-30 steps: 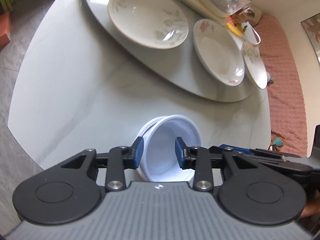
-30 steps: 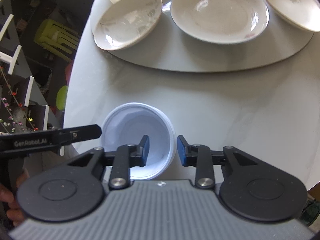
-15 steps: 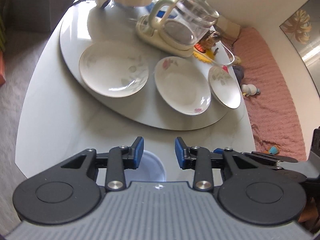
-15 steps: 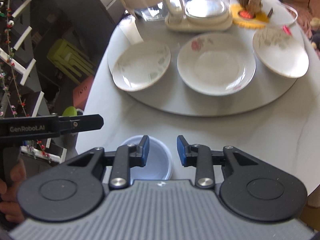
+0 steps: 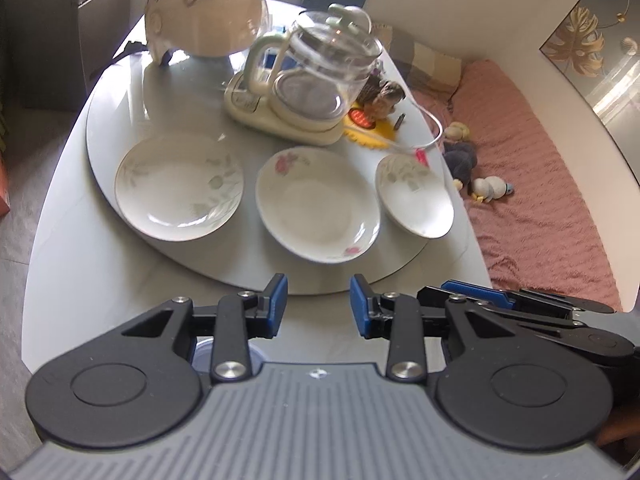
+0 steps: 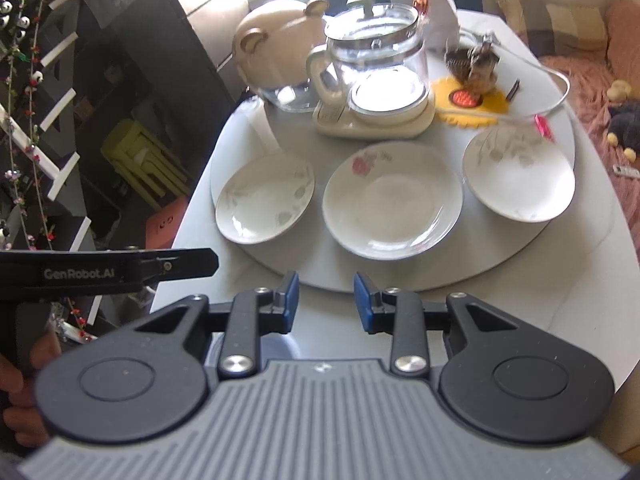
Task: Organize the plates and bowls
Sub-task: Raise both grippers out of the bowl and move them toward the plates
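Observation:
Three white plates lie in a row on the round grey turntable [image 5: 120,128]: a large leaf-patterned plate [image 5: 178,188] on the left, a pink-flowered plate [image 5: 316,210] in the middle, and a small leaf-patterned plate [image 5: 414,196] on the right. The right wrist view shows the same three plates [image 6: 266,198], [image 6: 392,200], [image 6: 518,178]. My left gripper [image 5: 319,306] hangs open above the table's near edge with nothing between its fingers. My right gripper [image 6: 326,302] is open and empty too. Only slivers of the white bowl [image 5: 204,354] [image 6: 280,346] show under the gripper bodies.
A glass kettle on a cream base [image 5: 316,76] and a cream bear-eared pot [image 5: 204,16] stand behind the plates. A yellow mat with a figurine [image 5: 376,116] lies at the back right. A pink bedspread [image 5: 540,184] with soft toys borders the table's right side. Green stools [image 6: 144,160] stand left.
Both grippers have risen and tilted up away from the white bowl, which has slipped almost out of view beneath them. The plates, kettle and pot have come into view.

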The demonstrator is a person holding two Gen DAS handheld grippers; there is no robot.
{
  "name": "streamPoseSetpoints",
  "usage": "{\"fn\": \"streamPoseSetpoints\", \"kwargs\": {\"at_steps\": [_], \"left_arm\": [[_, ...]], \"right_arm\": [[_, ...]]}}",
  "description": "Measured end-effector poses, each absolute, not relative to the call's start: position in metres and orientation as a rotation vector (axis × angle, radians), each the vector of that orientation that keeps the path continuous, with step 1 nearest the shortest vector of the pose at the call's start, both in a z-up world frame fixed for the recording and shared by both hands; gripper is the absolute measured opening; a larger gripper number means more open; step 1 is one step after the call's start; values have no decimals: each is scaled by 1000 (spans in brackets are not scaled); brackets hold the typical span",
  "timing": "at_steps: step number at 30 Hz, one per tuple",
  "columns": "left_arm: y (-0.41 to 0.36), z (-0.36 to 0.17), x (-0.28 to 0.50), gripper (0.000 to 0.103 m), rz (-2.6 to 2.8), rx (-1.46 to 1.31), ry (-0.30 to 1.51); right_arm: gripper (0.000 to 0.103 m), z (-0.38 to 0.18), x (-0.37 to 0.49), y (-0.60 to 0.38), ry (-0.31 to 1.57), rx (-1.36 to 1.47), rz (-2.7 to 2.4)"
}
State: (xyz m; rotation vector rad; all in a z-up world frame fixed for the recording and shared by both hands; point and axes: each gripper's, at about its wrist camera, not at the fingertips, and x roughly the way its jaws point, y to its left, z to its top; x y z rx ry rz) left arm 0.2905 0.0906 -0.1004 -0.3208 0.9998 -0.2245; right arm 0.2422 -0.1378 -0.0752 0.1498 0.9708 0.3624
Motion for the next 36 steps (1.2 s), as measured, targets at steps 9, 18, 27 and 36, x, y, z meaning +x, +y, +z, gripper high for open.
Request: {"fn": "streamPoseSetpoints", "kwargs": {"at_steps": [9, 18, 27, 36], "left_arm": [[71, -88, 291, 40, -177, -295, 980], [42, -85, 300, 40, -171, -287, 980], [-7, -84, 315, 44, -204, -261, 991], [-52, -88, 333, 48, -224, -219, 1014]], "right_arm": [[34, -67, 248, -158, 913, 172, 360], [34, -65, 256, -187, 904, 204, 343], [34, -64, 264, -232, 881, 212, 299], [34, -70, 271, -277, 883, 257, 256]]}}
